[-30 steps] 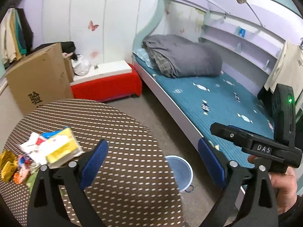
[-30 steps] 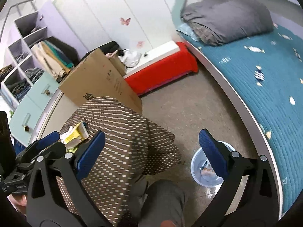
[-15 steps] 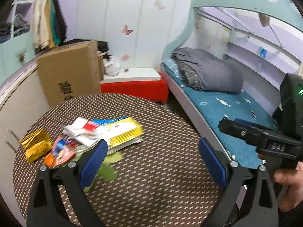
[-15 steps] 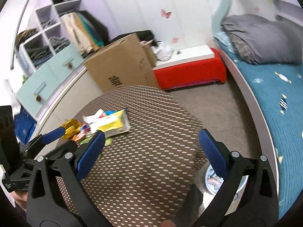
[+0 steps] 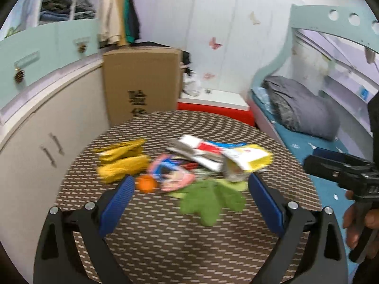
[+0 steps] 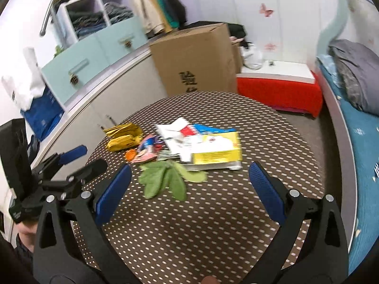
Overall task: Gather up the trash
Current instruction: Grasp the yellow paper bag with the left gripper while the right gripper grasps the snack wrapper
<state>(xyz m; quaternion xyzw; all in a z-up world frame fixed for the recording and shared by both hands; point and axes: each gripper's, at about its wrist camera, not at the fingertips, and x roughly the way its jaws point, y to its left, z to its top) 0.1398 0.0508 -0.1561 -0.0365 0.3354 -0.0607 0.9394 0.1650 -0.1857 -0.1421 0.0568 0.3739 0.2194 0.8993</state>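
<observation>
Both grippers, left gripper (image 5: 190, 189) and right gripper (image 6: 189, 184), gape wide, holding nothing. Trash pile (image 5: 189, 163) sits mid-table (image 5: 189, 241), loose and overlapping; a careless pinch may scatter the green leaves (image 6: 168, 179) or drag neighbours off. Dotted brown cloth; bedroom with bed (image 6: 364, 137), cardboard box (image 5: 142, 82).

**Trash pile on the dotted round table**

On the round table (image 6: 213, 213), green leaves (image 6: 165, 179) lie nearest the wide-open right gripper (image 6: 189, 189). Behind them sit a yellow-and-white packet (image 6: 213, 151), gold wrappers (image 6: 123, 135) and an orange scrap (image 6: 130, 154).
</observation>
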